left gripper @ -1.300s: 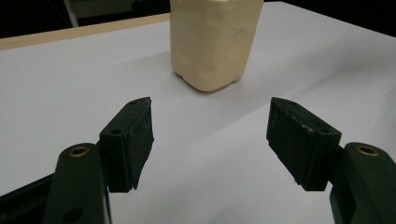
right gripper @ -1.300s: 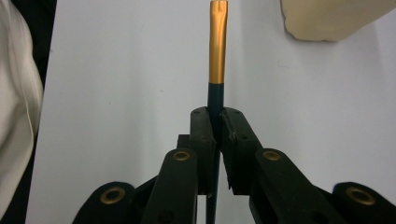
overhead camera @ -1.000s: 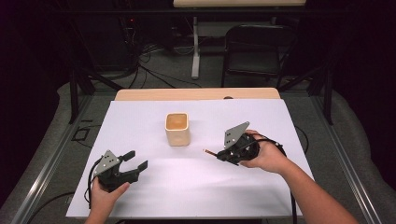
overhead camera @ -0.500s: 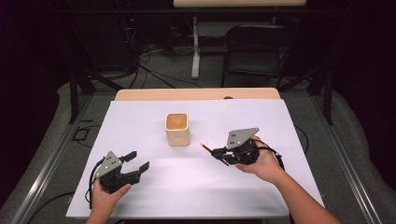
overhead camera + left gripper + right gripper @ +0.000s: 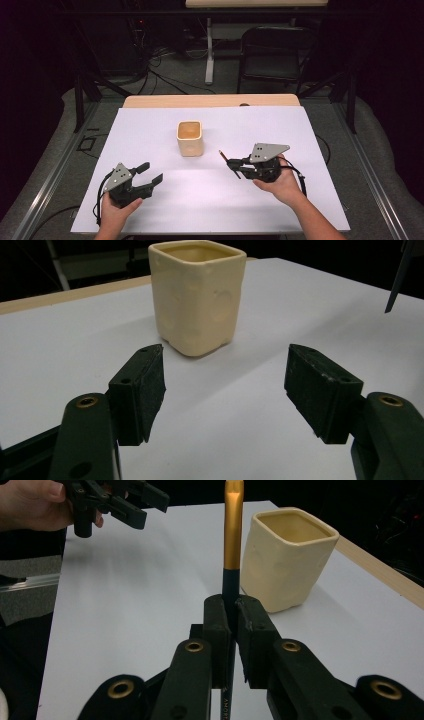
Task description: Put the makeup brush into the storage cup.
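A cream square cup stands upright in the middle of the white table cover. My right gripper lies low to the cup's right, shut on a thin black brush with a gold band. In the right gripper view the brush sticks out past the jaws, its tip hidden by the frame's top edge, just left of the cup. My left gripper sits at the near left, open, with nothing between its pads. In the left gripper view it faces the cup.
A strip of bare wooden tabletop shows behind the white cover. A black folding chair and cables on the floor lie beyond the table. The left gripper shows far off in the right gripper view.
My right gripper has drifted slightly toward the near edge and lower, still holding the brush. The left gripper and the cup have stayed put.
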Tool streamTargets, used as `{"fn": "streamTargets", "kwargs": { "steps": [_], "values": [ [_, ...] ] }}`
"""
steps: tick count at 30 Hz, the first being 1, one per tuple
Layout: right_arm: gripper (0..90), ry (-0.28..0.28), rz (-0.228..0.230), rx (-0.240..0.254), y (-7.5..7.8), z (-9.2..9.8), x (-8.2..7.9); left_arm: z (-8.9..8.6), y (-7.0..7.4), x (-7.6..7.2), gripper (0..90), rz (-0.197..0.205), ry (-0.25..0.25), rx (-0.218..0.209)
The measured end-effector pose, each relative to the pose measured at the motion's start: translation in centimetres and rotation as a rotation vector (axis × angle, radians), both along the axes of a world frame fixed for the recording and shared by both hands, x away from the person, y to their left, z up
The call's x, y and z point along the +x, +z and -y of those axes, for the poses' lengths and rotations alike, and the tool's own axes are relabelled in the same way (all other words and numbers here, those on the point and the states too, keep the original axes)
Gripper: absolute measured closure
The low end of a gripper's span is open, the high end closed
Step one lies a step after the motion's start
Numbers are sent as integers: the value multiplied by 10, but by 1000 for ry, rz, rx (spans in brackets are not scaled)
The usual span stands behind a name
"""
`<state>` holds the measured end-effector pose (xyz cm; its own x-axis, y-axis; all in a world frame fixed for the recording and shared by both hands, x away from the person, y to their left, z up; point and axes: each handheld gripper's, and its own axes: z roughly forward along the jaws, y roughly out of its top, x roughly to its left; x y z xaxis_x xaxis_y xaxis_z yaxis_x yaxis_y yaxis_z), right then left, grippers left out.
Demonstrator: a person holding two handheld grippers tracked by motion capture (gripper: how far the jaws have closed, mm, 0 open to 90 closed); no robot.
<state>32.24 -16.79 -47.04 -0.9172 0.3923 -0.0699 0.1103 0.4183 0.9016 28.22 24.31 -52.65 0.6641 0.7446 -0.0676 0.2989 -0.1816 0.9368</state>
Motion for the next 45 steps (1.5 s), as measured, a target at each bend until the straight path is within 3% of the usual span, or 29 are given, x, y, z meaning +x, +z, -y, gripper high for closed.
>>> {"fn": "streamTargets", "kwargs": {
  "steps": [3, 7, 12, 16, 19, 23, 26, 30, 34, 37, 45],
  "values": [
    [834, -19, 19, 10, -2, 0, -4, 0, 0, 0, 322, 9, -11, -16],
    [834, -35, 21, 116, -5, 1, -7, 1, 2, -2, 328, 27, -16, -39],
    [834, -48, 25, 180, -8, -5, -7, 4, 9, -3, 329, 23, -31, -94],
    [834, -53, 45, 235, -12, -12, -6, 10, 17, -6, 329, 49, -25, -118],
    [834, -50, 57, 219, -16, -18, -6, 15, 25, -8, 331, 67, -28, -140],
    [834, -73, 62, 233, -22, -22, -9, 26, 33, -10, 410, 67, -66, -200],
    [834, -102, 32, 265, -29, -22, -10, 37, 39, -11, 437, 75, -105, -214],
    [834, -117, 22, 265, -30, -22, -13, 51, 46, -9, 466, 75, -143, -203],
    [834, -121, 4, 311, -26, -24, -15, 63, 51, -5, 473, 73, -180, -192],
    [834, -125, -4, 312, -26, -25, -15, 70, 55, -4, 474, 71, -198, -181],
    [833, -132, -21, 322, -29, -28, -16, 82, 54, 0, 566, 43, -229, -205]
  ]
}}
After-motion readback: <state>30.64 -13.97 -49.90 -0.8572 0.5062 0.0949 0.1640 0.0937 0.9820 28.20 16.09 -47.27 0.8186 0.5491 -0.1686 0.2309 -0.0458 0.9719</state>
